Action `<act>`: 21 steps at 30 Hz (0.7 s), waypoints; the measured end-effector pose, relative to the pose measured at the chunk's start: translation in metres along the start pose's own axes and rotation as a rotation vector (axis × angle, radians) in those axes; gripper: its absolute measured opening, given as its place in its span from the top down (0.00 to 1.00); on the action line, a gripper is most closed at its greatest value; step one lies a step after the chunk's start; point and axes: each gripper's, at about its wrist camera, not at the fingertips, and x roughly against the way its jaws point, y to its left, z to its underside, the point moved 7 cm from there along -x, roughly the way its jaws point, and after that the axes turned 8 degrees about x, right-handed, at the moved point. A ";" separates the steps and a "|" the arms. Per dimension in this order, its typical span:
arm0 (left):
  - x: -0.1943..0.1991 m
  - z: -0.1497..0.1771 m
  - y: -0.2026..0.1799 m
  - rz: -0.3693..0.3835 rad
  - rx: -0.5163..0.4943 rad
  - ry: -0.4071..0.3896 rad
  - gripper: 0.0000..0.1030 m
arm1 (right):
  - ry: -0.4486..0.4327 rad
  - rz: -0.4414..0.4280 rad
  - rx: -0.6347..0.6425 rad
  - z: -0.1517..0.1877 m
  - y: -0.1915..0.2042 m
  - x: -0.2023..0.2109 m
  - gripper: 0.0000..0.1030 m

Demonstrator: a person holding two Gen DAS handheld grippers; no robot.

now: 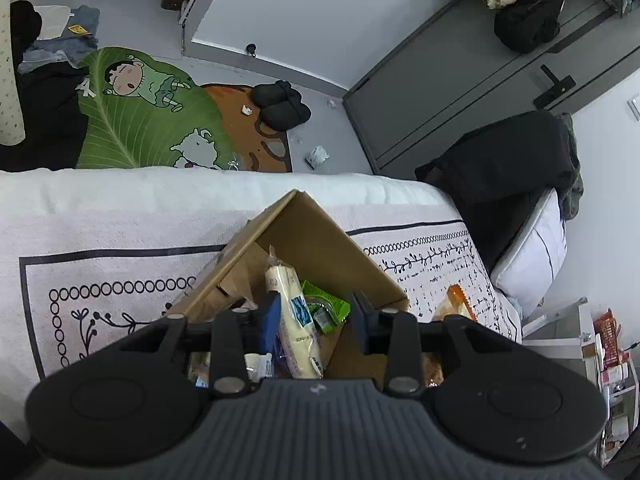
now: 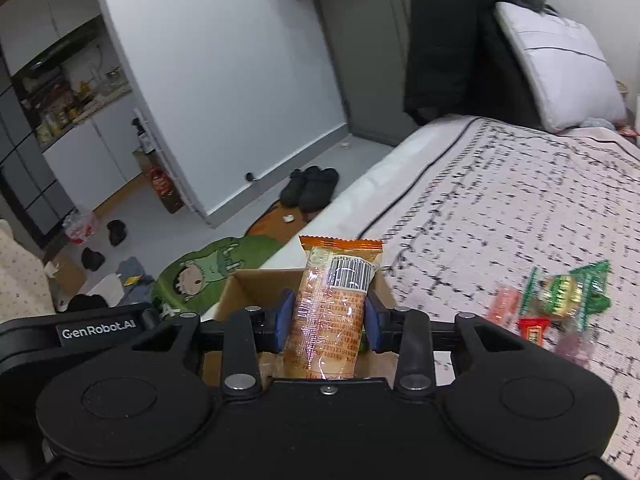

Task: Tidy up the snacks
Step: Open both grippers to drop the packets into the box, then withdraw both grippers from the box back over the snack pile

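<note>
An open cardboard box (image 1: 320, 236) stands on the patterned bed blanket (image 1: 120, 248). My left gripper (image 1: 316, 304) hangs over it, open. A pale yellow snack pack (image 1: 294, 320) stands in the box against the left finger, clear of the right one, with a green packet (image 1: 330, 308) beside it. In the right wrist view my right gripper (image 2: 330, 300) is shut on an orange snack pack (image 2: 334, 304), held upright just above the box (image 2: 260, 284). Loose green (image 2: 568, 288), red (image 2: 534, 328) and pink (image 2: 506, 300) snacks lie on the blanket to its right.
Another orange packet (image 1: 456, 300) lies on the bed right of the box. A white pillow (image 2: 560, 64) and a dark jacket (image 2: 448, 40) are at the bed's head. Below the bed edge lie a green cartoon rug (image 1: 152, 120) and black slippers (image 1: 280, 104).
</note>
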 end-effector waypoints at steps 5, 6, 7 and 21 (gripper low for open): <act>0.001 -0.003 0.000 -0.008 0.001 -0.015 0.50 | -0.002 0.015 -0.009 -0.002 -0.003 0.000 0.47; 0.001 -0.003 -0.001 -0.013 0.000 -0.019 0.49 | -0.003 0.016 -0.012 -0.001 -0.005 0.001 0.44; 0.001 -0.003 -0.001 -0.019 -0.003 -0.021 0.46 | -0.004 0.019 -0.014 -0.001 -0.008 0.002 0.41; -0.001 0.011 -0.016 -0.046 -0.088 -0.036 0.18 | -0.023 0.101 -0.065 0.017 -0.070 0.035 0.14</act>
